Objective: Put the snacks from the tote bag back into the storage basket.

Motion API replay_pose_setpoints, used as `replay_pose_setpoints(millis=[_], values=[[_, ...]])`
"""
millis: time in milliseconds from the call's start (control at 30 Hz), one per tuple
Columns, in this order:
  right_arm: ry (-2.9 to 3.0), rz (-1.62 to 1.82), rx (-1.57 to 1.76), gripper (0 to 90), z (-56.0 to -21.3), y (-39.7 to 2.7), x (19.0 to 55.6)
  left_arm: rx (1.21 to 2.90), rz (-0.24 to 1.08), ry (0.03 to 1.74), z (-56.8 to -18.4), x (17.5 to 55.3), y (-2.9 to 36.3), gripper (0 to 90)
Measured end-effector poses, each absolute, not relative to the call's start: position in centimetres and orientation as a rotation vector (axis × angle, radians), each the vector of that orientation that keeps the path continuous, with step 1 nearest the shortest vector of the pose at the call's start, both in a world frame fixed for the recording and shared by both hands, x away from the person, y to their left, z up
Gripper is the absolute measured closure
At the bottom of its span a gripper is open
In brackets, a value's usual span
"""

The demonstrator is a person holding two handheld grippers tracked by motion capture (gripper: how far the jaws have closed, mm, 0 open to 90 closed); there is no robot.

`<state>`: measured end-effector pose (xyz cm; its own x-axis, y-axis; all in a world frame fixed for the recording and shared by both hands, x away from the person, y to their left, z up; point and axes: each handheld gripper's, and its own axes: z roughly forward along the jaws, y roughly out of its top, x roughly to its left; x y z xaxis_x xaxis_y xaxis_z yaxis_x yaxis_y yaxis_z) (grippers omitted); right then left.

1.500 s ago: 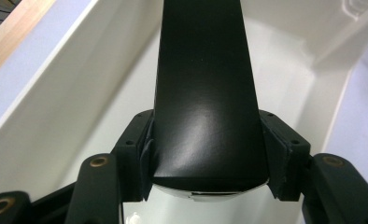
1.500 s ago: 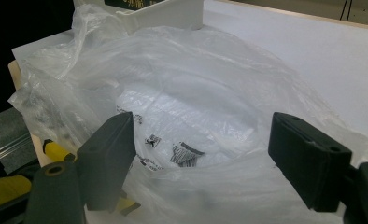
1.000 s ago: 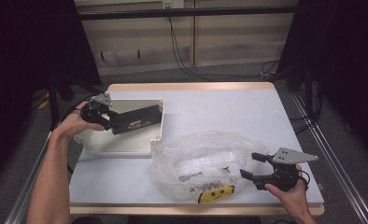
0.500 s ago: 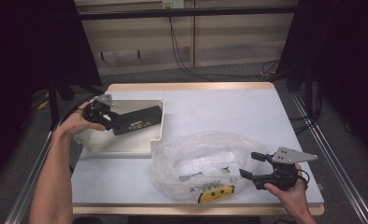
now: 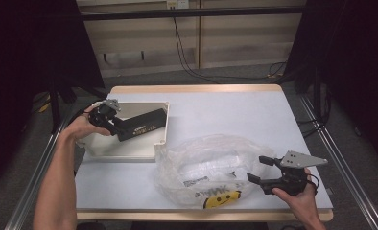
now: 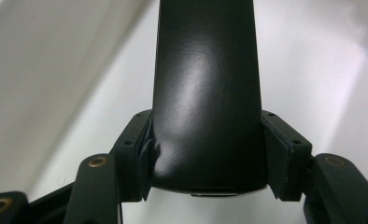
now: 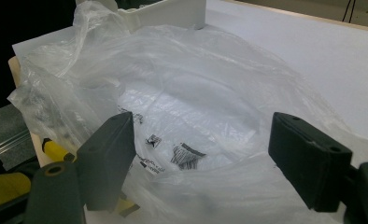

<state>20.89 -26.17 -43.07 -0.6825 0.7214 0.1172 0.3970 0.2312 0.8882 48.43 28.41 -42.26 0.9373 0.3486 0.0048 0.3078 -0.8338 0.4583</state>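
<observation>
A long black bar-shaped object (image 5: 141,124) lies slanted inside a shallow white tray (image 5: 124,149) at the table's left. My left gripper (image 5: 111,120) is shut on its near end; in the left gripper view the black object (image 6: 205,93) fills the gap between the pads (image 6: 138,158). A crumpled clear plastic bag (image 5: 206,165) with printed labels and a yellow patch (image 5: 221,199) lies front centre. My right gripper (image 5: 260,168) stands open at the bag's right edge, with the bag (image 7: 196,116) spread just beyond its fingers (image 7: 108,154).
The white table top (image 5: 235,115) stretches bare behind the bag to its wooden back edge. Metal rails run along both sides of the table. The tray's corner (image 7: 173,14) stands just past the bag in the right gripper view.
The left gripper and the black object have shifted very slightly within the tray. The right gripper stays where it was beside the bag.
</observation>
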Motion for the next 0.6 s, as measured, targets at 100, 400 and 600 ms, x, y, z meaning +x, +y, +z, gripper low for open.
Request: replay_pose_setpoints(millis=[100,400,600], values=[[2.194,1.432,1.043,22.3,-43.10,-26.17,20.91,2.637,0.112,0.488,-42.63,48.42,28.33,42.5],[2.187,1.441,1.047,22.3,-43.17,-26.40,21.01,2.640,0.118,0.533,-42.96,48.34,28.21,39.8],[2.186,1.446,1.048,22.3,-43.18,-26.53,21.10,2.609,0.157,0.628,-42.81,48.56,28.20,28.1]])
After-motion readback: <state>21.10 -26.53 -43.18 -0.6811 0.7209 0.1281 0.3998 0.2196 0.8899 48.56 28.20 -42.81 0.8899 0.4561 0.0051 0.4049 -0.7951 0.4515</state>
